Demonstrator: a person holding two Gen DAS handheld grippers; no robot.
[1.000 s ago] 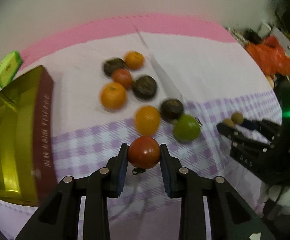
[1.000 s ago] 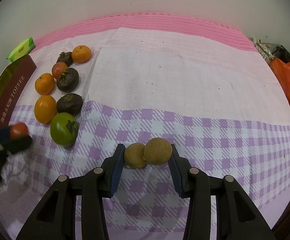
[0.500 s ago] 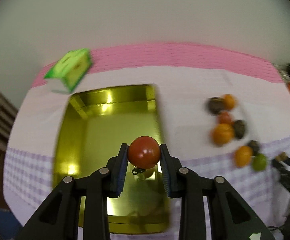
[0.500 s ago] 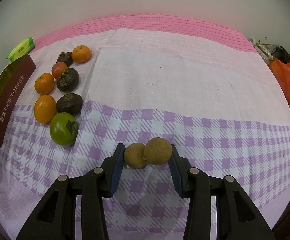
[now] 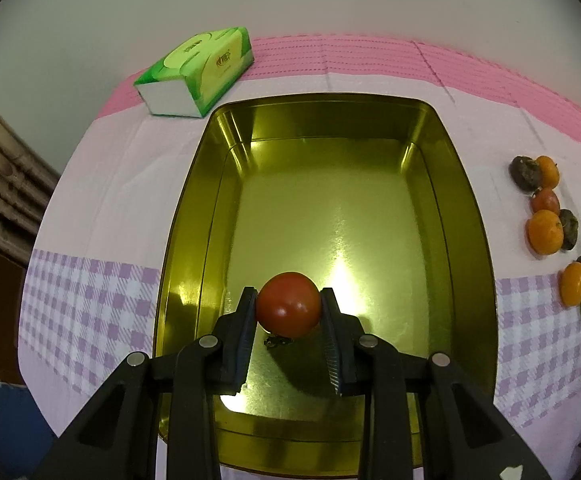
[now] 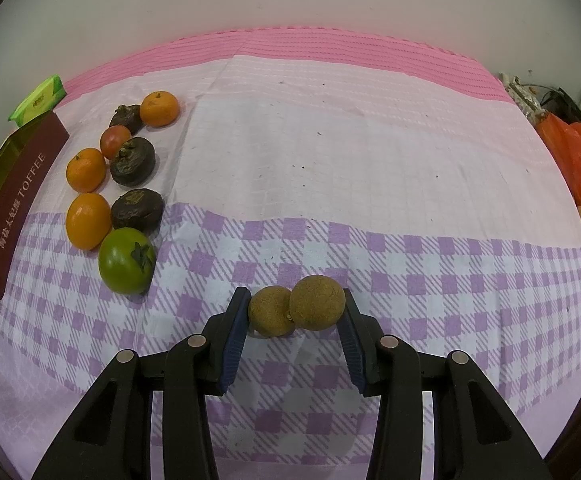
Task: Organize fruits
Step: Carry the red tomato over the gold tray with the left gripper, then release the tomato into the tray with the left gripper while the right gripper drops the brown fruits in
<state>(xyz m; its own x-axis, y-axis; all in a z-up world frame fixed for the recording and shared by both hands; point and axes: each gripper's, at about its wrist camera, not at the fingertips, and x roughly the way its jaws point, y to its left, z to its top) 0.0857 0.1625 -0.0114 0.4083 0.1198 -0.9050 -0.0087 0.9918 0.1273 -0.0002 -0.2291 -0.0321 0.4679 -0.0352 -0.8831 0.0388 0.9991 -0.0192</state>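
Two risks: the red tomato [image 5: 288, 304] pinched in the left gripper [image 5: 289, 312] above the gold tin [image 5: 466, 184] could bounce out if dropped, and the right gripper [image 6: 296, 314], squeezing two brown longans [image 6: 298, 310] over the tablecloth [image 6: 330, 152], may lose one

Tissue pack [image 5: 198, 74]: green, lying at the far left of the cloth.
Tablecloth [image 6: 330, 152]: pink band, pale middle, purple checks nearest.
Orange bag [image 6: 578, 152]: crumpled, off the right edge.
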